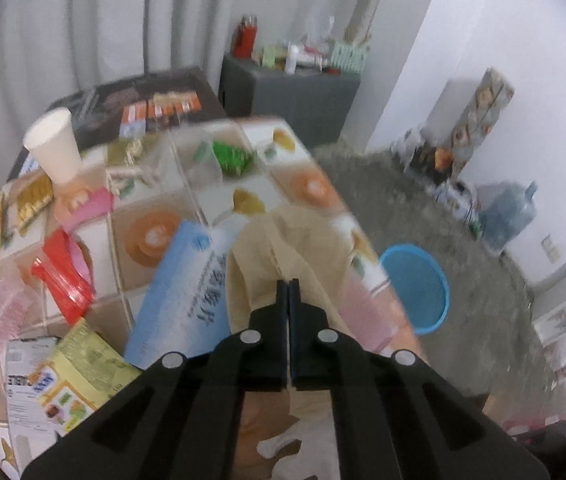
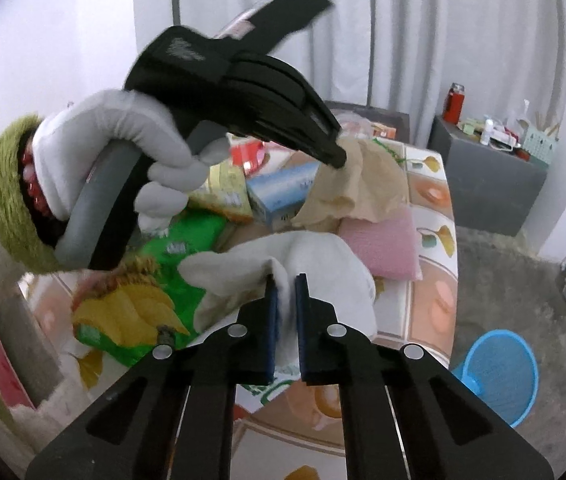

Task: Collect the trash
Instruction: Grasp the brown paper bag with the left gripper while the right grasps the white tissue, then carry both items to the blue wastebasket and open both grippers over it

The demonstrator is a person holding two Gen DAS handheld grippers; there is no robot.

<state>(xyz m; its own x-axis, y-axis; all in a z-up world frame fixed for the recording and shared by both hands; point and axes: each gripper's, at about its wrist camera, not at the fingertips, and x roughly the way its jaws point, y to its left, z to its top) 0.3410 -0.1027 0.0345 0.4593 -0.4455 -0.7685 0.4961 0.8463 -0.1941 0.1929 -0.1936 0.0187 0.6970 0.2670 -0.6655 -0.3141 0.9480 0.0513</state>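
Two grippers over a cluttered tiled tabletop (image 1: pixel 155 208): left gripper (image 1: pixel 288 286), fingers pressed together on crumpled tan brown paper (image 1: pixel 267 240); right gripper (image 2: pixel 286 280), fingers pinching a crumpled white tissue (image 2: pixel 323 260). One round blue plastic basket (image 2: pixel 499 372) on the grey carpet beside the tabletop.

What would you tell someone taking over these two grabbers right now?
Left gripper: shut on the brown paper, pinched at its edge.
Right gripper: shut on the white tissue.
Both pieces are at the table, not yet binned.
Blue bin: on the floor by the table's edge; it looks empty.
Left to do: drop both in the bin, then clear the wrappers, red cup and paper cup.
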